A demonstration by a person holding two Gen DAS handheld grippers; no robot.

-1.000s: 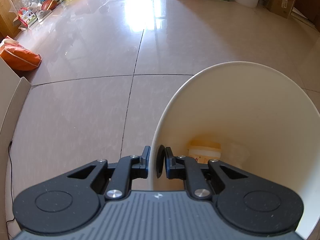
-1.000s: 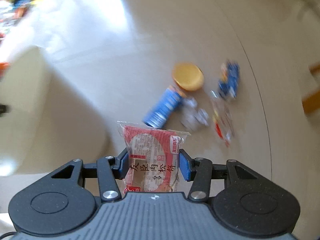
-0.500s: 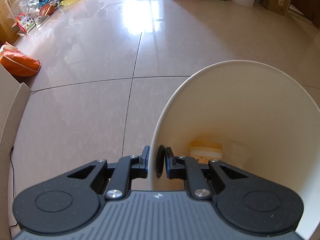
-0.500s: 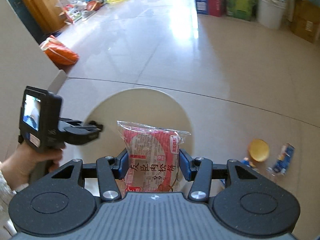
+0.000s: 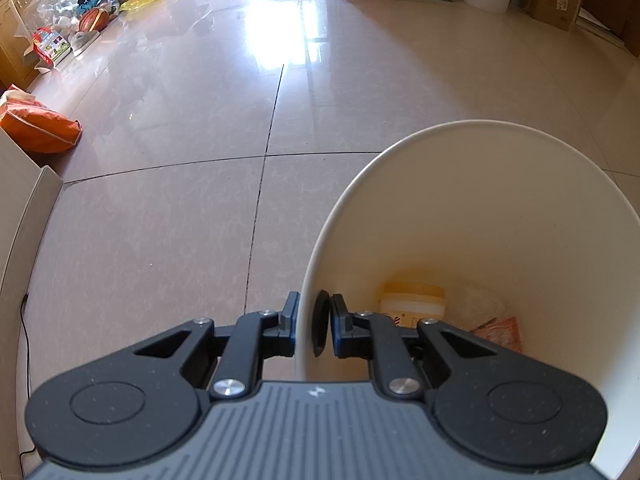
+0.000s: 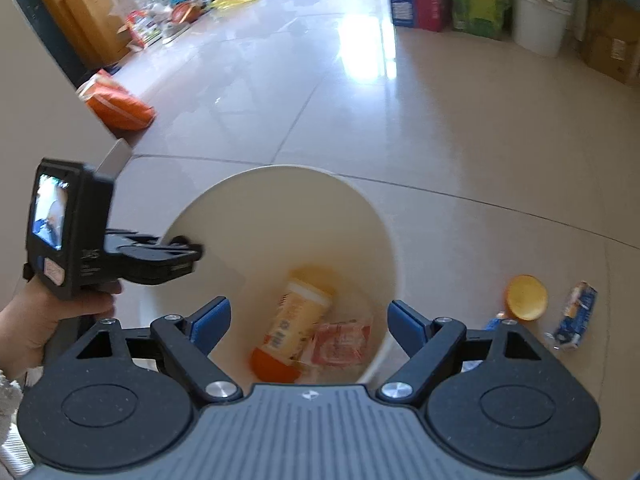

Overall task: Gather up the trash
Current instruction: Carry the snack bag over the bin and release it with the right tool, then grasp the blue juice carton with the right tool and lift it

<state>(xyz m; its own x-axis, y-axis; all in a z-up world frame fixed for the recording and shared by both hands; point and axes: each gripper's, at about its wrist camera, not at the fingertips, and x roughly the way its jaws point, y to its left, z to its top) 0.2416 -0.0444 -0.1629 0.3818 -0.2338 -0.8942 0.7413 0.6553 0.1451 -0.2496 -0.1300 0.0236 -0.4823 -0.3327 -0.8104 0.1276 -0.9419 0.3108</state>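
A cream bucket stands on the tiled floor, and my left gripper is shut on its rim; that gripper shows again in the right wrist view, held by a hand. Over the bucket's mouth my right gripper is open with nothing between its fingers. At the bottom of the bucket lie a yellow bottle and a red snack packet; both appear in the left wrist view as bottle and packet.
To the right of the bucket on the floor lie a yellow lid, a blue crumpled wrapper and a blue can, partly hidden. An orange bag sits by the left wall. Boxes and a white pail line the far wall.
My right gripper swung from the floor litter to above the bucket, then opened; the red snack packet it held now lies inside the bucket. The left gripper kept its hold on the rim.
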